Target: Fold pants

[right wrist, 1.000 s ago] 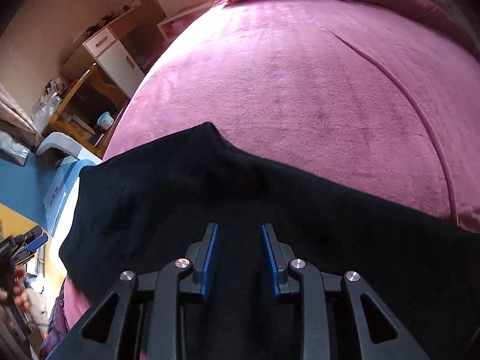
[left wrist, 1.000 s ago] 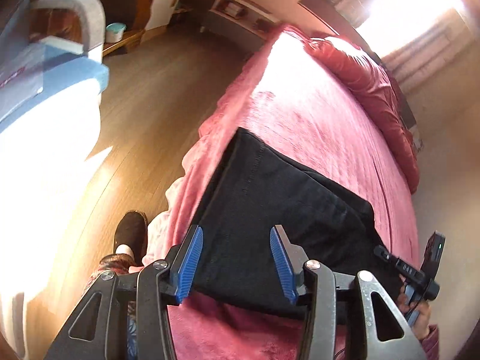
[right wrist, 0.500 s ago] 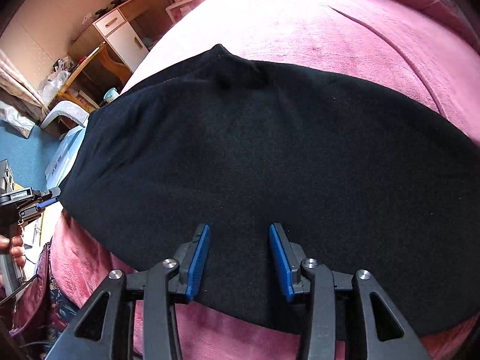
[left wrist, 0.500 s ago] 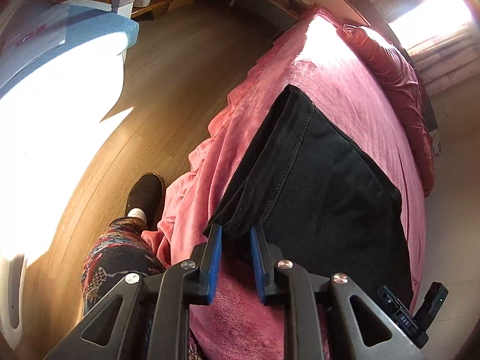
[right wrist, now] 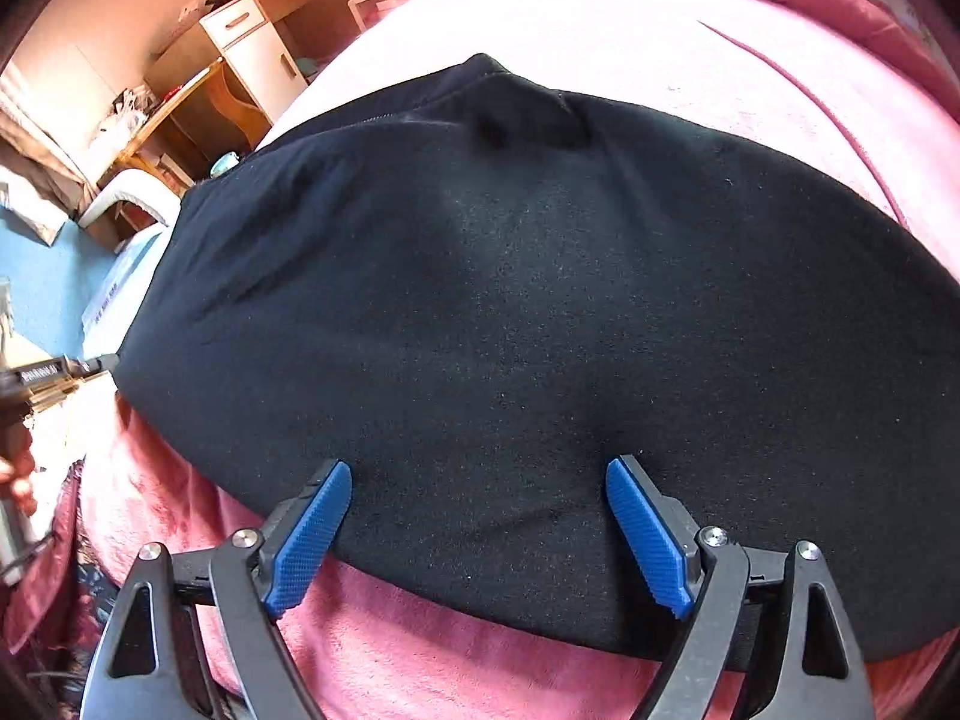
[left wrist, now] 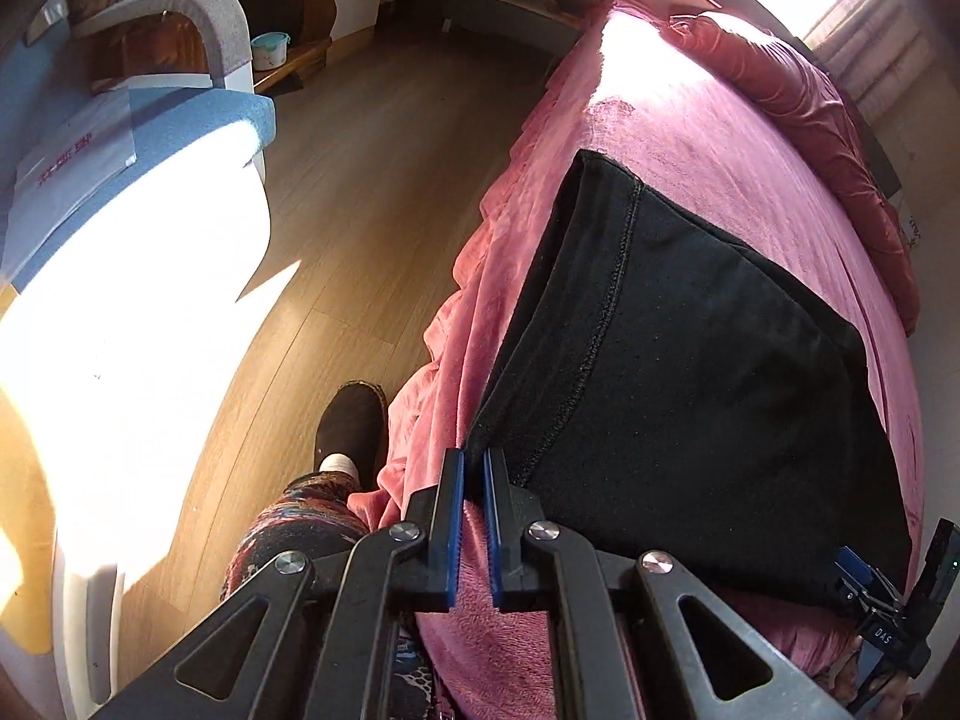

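The black pants lie folded into a flat block on the pink bed cover, near the bed's side edge. My left gripper is shut on the near corner of the pants at the bed's edge. My right gripper is wide open just above the pants, with its blue pads apart over the near hem. The right gripper also shows at the lower right of the left wrist view.
A wooden floor runs along the bed's left side. A blue and white chair stands there in bright sun. The person's leg and dark shoe are beside the bed. A pink pillow lies at the head. A wooden desk stands beyond.
My left gripper moved to the pants' near corner and closed on it. My right gripper opened wide and drew back toward the near hem.
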### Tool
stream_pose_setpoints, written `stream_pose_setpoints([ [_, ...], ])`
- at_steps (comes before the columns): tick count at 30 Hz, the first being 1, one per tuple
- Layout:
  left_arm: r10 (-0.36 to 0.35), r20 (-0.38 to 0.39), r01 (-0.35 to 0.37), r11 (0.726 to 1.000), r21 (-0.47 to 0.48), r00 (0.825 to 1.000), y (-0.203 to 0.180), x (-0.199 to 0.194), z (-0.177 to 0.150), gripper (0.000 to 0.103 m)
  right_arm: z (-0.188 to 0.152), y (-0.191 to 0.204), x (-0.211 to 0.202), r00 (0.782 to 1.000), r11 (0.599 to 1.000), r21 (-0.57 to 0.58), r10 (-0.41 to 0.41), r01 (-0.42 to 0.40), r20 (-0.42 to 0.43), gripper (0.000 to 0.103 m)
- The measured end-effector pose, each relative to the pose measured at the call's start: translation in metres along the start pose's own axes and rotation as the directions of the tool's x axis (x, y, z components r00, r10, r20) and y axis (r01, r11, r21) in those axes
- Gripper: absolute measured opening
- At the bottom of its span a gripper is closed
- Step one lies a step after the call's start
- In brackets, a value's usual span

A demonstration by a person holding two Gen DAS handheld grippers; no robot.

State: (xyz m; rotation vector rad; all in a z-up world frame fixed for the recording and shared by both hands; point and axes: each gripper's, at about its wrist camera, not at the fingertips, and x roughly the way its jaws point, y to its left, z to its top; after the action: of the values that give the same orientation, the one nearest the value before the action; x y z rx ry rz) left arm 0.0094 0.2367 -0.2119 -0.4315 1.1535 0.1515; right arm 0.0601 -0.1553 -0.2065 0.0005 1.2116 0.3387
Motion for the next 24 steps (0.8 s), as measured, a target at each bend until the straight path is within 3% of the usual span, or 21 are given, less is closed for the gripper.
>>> stream_pose_setpoints([
  [3, 0.048, 0.028, -0.049, 0.999, 0.003, 0.998, -0.003, -0.011, 0.003, 0.019, 0.002, 0.009, 0.006, 1.0, 1.0, -0.009, -0.005, 0.005, -0.003, 0.09],
  [6, 0.059, 0.091, -0.057, 0.998, -0.017, 0.994, -0.007, -0.03, 0.007, 0.024, 0.003, 0.009, 0.005, 1.0, 1.0, -0.006, 0.0, 0.0, 0.001, 0.09],
  [9, 0.035, 0.177, -0.04, 0.999, 0.027, 0.984, -0.024, -0.05, 0.009, 0.03, 0.001, 0.006, 0.001, 1.0, 1.0, -0.001, 0.001, -0.001, 0.006, 0.09],
  [12, -0.002, 0.205, -0.019, 0.995, 0.099, 0.979, -0.052, -0.058, 0.006, 0.031, -0.001, 0.003, -0.005, 1.0, 1.0, 0.002, -0.008, 0.008, 0.018, 0.089],
  [14, -0.036, 0.197, 0.006, 0.988, 0.154, 0.98, -0.075, -0.056, -0.001, 0.031, -0.001, 0.001, -0.012, 0.999, 1.0, 0.022, -0.014, 0.013, 0.042, 0.082],
  [20, -0.091, 0.119, 0.05, 0.95, 0.309, 0.989, -0.145, -0.031, -0.023, 0.031, -0.01, -0.039, -0.05, 0.994, 0.985, 0.172, -0.013, -0.007, 0.112, 0.075],
  [24, -0.104, 0.081, 0.06, 0.906, 0.419, 0.991, -0.184, -0.016, -0.038, 0.031, -0.02, -0.097, -0.078, 0.988, 0.937, 0.346, -0.005, -0.049, 0.154, 0.066],
])
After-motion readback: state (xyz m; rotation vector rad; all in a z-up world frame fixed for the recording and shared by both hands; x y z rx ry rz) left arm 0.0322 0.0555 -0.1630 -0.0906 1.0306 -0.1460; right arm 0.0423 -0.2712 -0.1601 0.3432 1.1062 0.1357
